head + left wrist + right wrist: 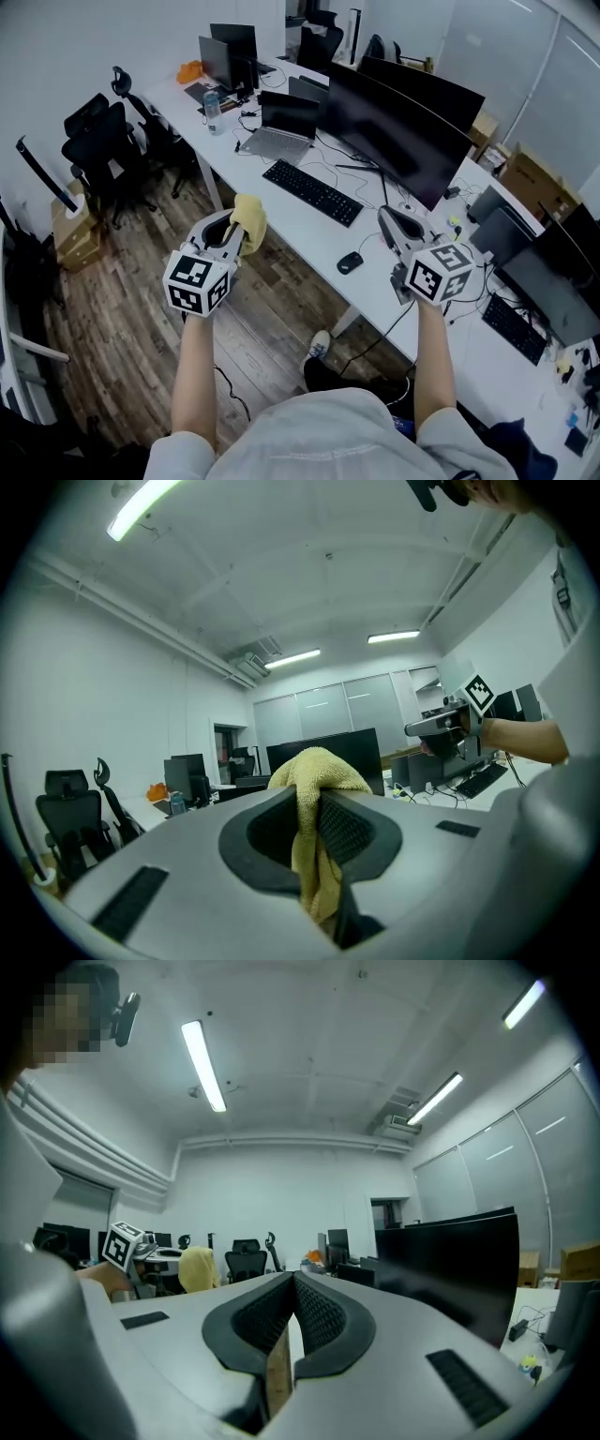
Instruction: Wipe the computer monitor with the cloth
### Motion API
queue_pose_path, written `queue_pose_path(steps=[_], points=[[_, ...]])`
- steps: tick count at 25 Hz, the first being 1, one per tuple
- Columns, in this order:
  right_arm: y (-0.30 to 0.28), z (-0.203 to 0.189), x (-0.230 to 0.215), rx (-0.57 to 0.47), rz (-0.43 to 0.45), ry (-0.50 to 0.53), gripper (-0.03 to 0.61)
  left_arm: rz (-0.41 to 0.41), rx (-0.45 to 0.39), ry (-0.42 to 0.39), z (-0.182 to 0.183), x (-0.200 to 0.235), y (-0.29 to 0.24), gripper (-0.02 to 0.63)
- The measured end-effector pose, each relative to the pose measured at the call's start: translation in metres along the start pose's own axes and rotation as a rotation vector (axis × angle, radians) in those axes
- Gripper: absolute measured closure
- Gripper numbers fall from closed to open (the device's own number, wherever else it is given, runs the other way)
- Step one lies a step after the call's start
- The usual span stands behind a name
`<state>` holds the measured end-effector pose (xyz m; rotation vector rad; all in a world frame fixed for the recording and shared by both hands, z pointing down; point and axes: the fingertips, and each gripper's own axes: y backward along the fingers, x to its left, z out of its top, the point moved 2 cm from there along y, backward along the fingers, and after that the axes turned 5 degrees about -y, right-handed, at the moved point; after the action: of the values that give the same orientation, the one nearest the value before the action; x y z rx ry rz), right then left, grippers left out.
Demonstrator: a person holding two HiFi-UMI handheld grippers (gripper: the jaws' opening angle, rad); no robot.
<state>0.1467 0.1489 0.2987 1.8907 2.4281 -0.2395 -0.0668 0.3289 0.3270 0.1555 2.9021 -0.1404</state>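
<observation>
Your left tool (238, 234) is clamped shut on the yellow cloth (249, 220). In the left gripper view a bunched lump of it stands above the jaw tips and the rest hangs down between them. Your right tool (388, 217) has its jaws pressed together with nothing in them. The wide dark monitor (398, 127) stands on the white worktop (305, 239) in the upper middle of the head view. Its long axis runs diagonally from upper centre down toward the right, with the keyboard (312, 192) and mouse (349, 262) in front of it. From the cloth, the screen lies up and to the right, well apart, and the left tool sits over the wooden floor, short of the worktop edge. The right tool is nearer the screen, but it is empty. So the coming move looks like a forward reach with the left tool, across the keyboard, to lay the cloth on the screen face. No wiping contact has been made yet.
</observation>
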Motion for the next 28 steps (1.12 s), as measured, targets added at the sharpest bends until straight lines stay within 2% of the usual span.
queue_pose_path(steps=[8,14,21,28], points=[[-0.082,0.020,-0.110,0.005,-0.065,0.065,0.551,-0.039,-0.010,0.006,0.008,0.054,-0.149,0.558],[-0.116,0.040,-0.181,-0.008,-0.103,0.064,0.551,-0.082,-0.020,-0.006,0.022,0.071,-0.239,0.558],[-0.144,0.041,-0.229,0.027,-0.131,0.054,0.551,-0.143,-0.024,-0.005,0.026,0.077,-0.313,0.558],[-0.177,0.044,-0.264,0.053,-0.217,0.079,0.551,-0.223,-0.055,0.019,0.019,0.096,-0.382,0.558]])
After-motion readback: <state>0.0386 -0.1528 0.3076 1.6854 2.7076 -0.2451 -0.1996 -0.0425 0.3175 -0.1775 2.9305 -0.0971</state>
